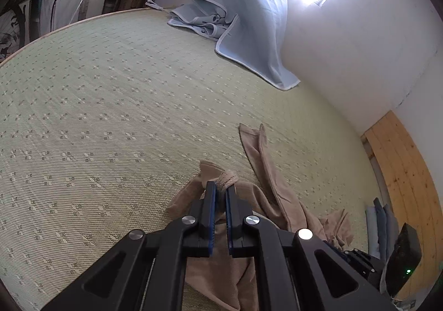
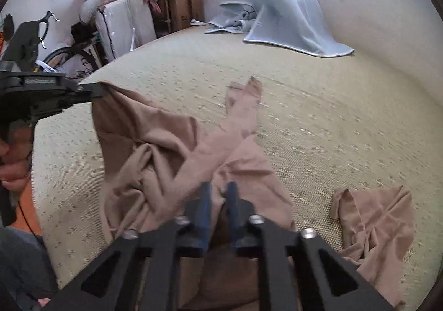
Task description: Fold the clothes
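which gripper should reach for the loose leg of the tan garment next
Right. The left gripper is already clamped on a bunched edge of the tan garment, holding it up. The right gripper looks unloaded, jaws slightly apart above the cloth, with the loose leg straight ahead.

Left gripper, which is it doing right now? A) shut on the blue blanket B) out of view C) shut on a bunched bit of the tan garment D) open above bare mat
C: the left gripper pinches a gathered fold of the tan garment between its pads, and the right wrist view shows it lifting that edge off the mat; the blue blanket lies far off by the wall.
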`<state>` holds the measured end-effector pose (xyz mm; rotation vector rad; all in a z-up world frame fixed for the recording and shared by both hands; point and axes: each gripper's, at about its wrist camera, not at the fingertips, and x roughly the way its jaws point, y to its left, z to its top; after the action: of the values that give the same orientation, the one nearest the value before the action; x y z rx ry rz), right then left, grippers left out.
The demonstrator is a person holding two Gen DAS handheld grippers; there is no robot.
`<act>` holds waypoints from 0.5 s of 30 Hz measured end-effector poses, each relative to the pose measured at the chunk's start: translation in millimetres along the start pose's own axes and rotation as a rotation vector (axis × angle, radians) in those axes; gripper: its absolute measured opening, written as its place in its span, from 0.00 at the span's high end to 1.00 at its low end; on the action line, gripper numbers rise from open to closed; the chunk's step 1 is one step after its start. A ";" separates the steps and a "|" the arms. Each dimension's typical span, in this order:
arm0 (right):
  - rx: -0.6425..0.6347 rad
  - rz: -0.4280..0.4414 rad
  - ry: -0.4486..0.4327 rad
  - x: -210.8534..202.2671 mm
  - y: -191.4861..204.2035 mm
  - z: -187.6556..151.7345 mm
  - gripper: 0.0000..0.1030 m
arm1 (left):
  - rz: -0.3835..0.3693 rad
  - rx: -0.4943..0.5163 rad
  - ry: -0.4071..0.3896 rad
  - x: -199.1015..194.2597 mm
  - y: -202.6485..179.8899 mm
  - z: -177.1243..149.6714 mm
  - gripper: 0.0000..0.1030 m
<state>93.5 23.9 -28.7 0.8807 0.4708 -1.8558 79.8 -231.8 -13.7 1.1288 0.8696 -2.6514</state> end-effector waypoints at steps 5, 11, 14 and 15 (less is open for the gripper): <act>0.095 -0.054 -0.106 -35.1 -29.1 0.3 0.96 | 0.000 -0.023 -0.002 -0.5 1.7 0.9 0.95; 0.209 -0.118 -0.233 -77.3 -64.0 0.7 0.97 | 0.012 -0.038 -0.010 0.7 -0.6 -0.1 0.95; 0.265 -0.150 -0.297 -98.4 -81.5 0.9 0.97 | 0.019 -0.045 -0.014 1.3 -1.7 -0.7 0.95; 0.282 -0.166 -0.299 -103.4 -88.4 -1.4 0.97 | 0.021 -0.047 -0.016 1.5 -2.1 -0.8 0.95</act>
<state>40.2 127.0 42.3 0.7453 0.0989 -2.1995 78.5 -229.4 -14.3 1.0987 0.9078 -2.6052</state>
